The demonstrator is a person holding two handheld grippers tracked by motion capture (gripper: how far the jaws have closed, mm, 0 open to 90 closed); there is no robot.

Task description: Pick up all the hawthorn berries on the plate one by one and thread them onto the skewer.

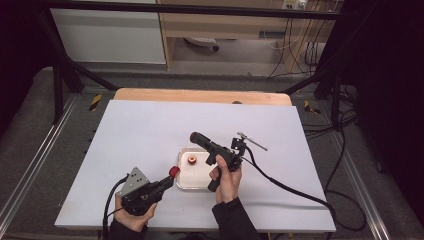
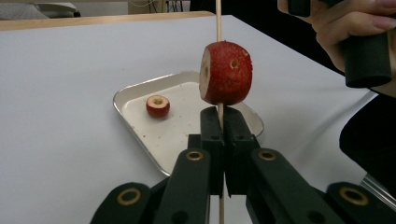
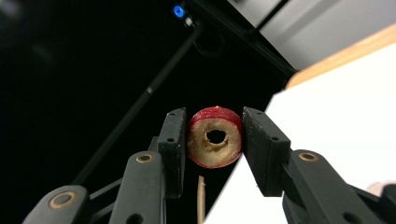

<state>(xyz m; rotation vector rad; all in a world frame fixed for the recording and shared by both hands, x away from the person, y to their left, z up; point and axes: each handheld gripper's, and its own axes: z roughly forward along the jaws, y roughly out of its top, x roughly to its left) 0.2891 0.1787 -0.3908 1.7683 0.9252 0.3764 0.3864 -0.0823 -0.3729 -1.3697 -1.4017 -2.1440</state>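
My left gripper (image 2: 219, 117) is shut on a thin wooden skewer (image 2: 218, 21) that stands upright. A red cored fruit piece (image 2: 226, 73) is threaded on the skewer just above the jaws. In the high view this gripper (image 1: 167, 180) is at the near left, and its fruit (image 1: 173, 172) hangs at the tray's near left corner. My right gripper (image 3: 215, 136) is shut on a red fruit ring (image 3: 223, 150) with a hole through its middle. It is raised above the far side of the metal tray (image 1: 186, 183). Another cored fruit piece (image 2: 158, 106) lies in the tray.
The tray (image 2: 140, 88) sits mid-table on a white sheet (image 1: 140, 130). A black cable (image 1: 295, 192) trails from the right gripper across the table to the right edge. A wooden table edge (image 1: 200, 95) runs along the back, with a dark frame around it.
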